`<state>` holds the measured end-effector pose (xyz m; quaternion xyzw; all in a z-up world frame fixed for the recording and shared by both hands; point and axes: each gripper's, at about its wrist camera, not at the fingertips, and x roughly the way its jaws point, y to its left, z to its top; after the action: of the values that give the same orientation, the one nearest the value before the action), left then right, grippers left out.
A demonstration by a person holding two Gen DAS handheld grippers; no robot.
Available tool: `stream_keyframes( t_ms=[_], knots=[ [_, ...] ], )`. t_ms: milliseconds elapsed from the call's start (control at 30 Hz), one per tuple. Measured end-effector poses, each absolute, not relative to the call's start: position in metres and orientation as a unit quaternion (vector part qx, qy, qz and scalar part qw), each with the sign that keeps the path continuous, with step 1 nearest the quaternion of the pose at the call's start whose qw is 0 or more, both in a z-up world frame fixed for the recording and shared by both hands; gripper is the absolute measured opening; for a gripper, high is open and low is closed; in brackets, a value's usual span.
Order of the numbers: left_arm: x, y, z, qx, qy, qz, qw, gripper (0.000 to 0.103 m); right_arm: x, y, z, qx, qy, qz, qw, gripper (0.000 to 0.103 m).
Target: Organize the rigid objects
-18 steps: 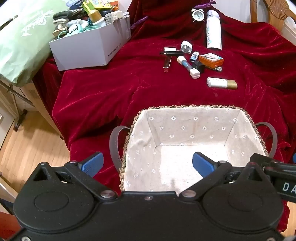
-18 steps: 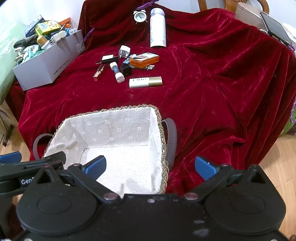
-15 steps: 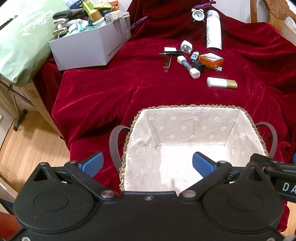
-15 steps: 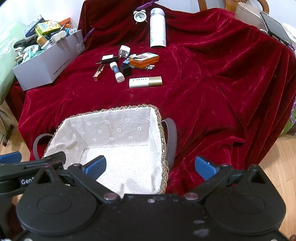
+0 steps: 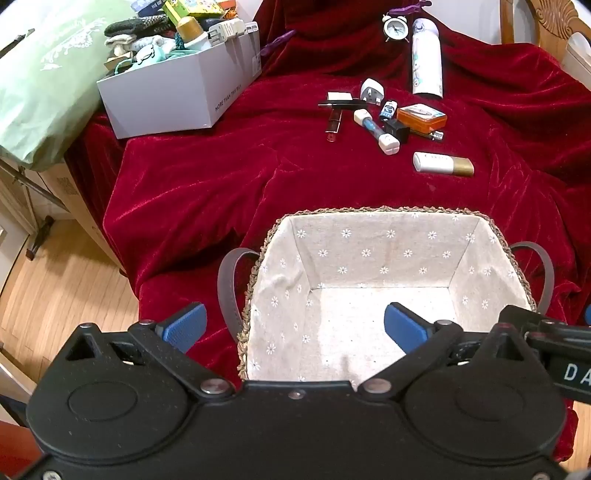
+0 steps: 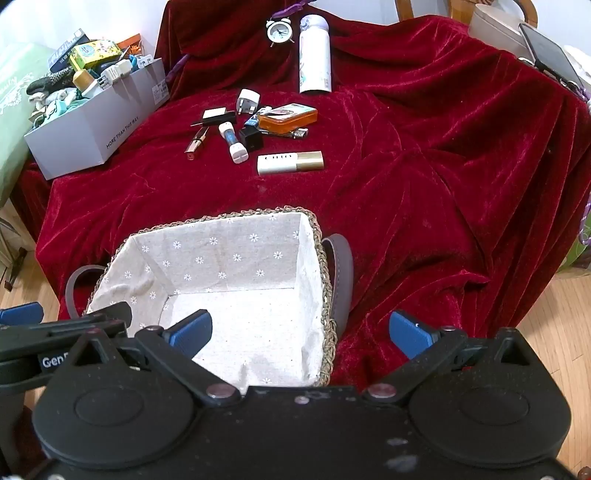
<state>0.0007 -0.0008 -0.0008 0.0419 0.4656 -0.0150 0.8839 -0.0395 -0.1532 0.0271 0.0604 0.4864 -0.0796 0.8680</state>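
Observation:
A woven basket (image 5: 376, 210) with a daisy-print lining stands empty on the red cloth, also in the right wrist view (image 6: 258, 216). Beyond it lie small rigid items: a white-and-gold case (image 5: 442, 163) (image 6: 290, 161), an orange tin (image 5: 421, 117) (image 6: 288, 117), a white tube (image 5: 376, 131), a lipstick (image 5: 334, 124), a white plug (image 5: 371, 89) and a black cube (image 6: 251, 139). My left gripper (image 5: 293, 326) is open and empty over the basket's near left rim. My right gripper (image 6: 299, 330) is open and empty over its near right rim.
A grey box (image 5: 177, 92) full of odds and ends stands at the back left. A white bottle (image 5: 426, 59) and a small alarm clock (image 5: 394, 27) stand at the back. A green bag (image 5: 40, 81) lies far left. The table edge drops to wooden floor (image 5: 44, 295).

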Motion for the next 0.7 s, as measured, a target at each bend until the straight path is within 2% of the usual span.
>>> stream_keyframes(
  t_ms=[700],
  knots=[
    [-0.0007,-0.0014,-0.0056,0.040,0.471,-0.016,0.881,0.099,-0.0391,-0.1530,0.0252,0.058,0.486,-0.080,0.868,0.103]
  ],
)
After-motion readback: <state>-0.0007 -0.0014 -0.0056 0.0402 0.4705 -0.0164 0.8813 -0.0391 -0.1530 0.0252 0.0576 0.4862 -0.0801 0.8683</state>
